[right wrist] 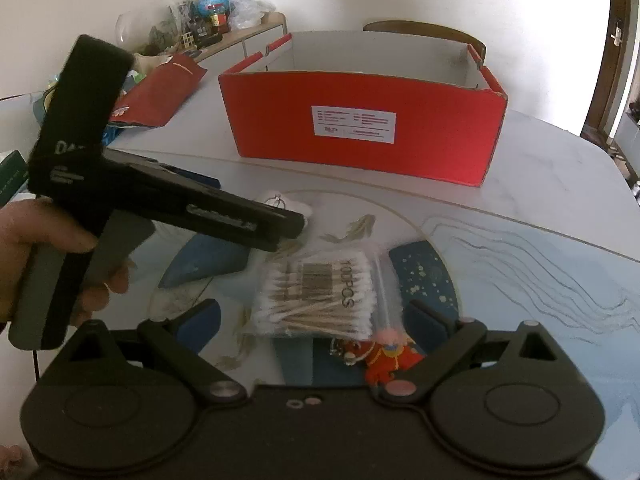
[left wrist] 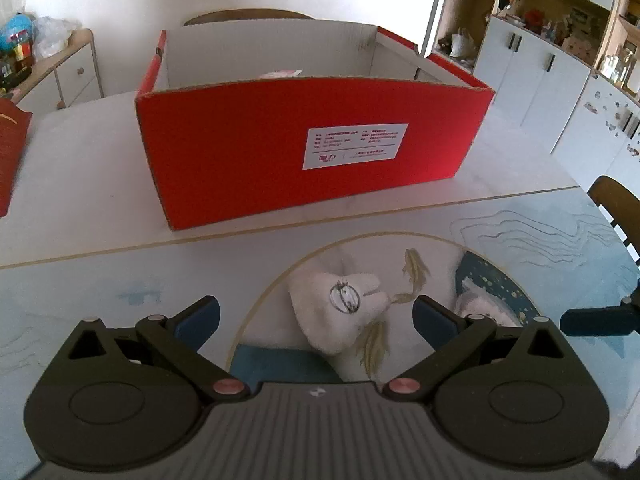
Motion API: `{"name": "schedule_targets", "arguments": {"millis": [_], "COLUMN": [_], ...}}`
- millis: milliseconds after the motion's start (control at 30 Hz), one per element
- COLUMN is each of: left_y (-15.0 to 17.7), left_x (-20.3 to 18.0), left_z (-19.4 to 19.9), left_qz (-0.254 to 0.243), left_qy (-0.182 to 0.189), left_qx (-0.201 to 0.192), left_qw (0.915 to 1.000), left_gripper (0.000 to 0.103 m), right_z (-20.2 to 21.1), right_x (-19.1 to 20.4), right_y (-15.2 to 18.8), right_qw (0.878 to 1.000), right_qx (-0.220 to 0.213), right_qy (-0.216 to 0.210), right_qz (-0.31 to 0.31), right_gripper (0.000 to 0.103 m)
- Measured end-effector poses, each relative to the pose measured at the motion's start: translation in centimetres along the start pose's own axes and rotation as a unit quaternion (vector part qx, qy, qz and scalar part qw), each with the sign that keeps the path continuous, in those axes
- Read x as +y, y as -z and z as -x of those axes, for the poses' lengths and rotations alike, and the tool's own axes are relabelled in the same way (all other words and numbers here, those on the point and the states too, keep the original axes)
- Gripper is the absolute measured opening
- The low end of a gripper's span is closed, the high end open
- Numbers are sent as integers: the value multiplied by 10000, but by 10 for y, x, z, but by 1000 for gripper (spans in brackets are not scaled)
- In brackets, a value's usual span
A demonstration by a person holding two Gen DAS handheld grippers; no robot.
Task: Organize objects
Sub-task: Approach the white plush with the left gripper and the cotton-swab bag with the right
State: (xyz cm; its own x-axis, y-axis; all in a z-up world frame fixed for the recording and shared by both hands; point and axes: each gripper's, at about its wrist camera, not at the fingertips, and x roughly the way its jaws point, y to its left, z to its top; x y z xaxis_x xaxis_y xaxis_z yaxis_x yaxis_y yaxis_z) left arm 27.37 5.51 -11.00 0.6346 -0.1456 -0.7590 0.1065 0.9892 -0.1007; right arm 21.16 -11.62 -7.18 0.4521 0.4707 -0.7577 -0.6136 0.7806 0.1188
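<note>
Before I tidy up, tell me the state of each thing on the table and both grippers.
Red box: open-topped, upright.
White plush: loose on mat, ungripped.
Cotton swab pack: sealed, lying flat.
Red figure keychain: lying beside the pack.
Left hand-held gripper: open.
Right hand-held gripper: open.

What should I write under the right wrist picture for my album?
Open right gripper above a pack of cotton swabs, small red toy beside it, red cardboard box waiting behind.
</note>
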Motion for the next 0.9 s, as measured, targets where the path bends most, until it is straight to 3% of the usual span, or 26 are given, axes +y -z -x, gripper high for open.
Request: {"name": "schedule_targets", "arguments": {"millis": [433, 733, 833, 900], "left_y": [3, 5, 5, 4], "left_x": [-1, -1, -6, -8], "left_z": [-19, -16, -14, -14], "left_qz": [27, 103, -37, -124], "left_qy": [-22, 146, 134, 158], "left_qx": [24, -78, -86, -43], "left_qw": [10000, 9998, 9999, 9998], "left_gripper": [103, 102, 97, 87], "right_z": [-25, -31, -31, -30], "right_x": [-9, -7, -7, -6], "right_y": [-8, -7, -7, -6], "right_qw": [9991, 9994, 9995, 9995], "right_qx": [175, 236, 237, 228], "right_qy": [-83, -14, 25, 45], "right_qz": [-385, -271, -225, -198], "right_gripper": [98, 85, 80, 77]}}
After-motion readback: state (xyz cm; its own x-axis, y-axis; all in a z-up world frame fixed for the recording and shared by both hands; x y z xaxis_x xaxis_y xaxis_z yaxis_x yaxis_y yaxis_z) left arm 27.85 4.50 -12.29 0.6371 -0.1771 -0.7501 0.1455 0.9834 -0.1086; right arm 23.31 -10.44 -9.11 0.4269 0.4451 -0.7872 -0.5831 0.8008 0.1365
